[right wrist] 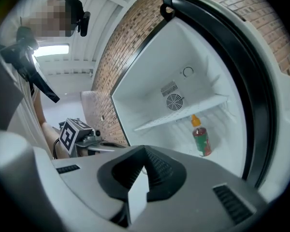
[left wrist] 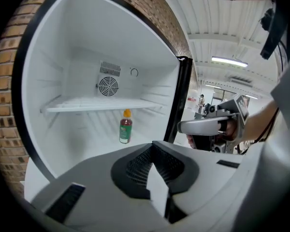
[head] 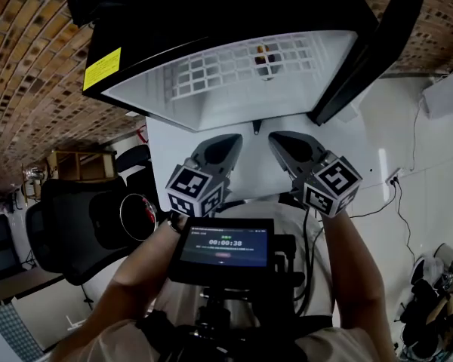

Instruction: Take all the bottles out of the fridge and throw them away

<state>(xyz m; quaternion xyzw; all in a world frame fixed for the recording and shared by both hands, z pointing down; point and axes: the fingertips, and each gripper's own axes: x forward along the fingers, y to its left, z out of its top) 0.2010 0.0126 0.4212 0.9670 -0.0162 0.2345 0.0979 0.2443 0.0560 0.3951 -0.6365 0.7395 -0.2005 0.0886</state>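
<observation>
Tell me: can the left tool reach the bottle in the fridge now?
Probably yes. The fridge stands open, and the bottle stands alone below the shelf with nothing between it and the left tool. The tool is shut, so it must open first.

Your fridge is white inside, shelf included, with a black door seal and a black casing that carries a yellow sticker. The brick wall is reddish brown with pale mortar lines. Your bottle has an orange cap, dark red contents and a green label, while your left gripper and right gripper are grey with black ribbed hollows, each bearing a cube of black-and-white square markers.
</observation>
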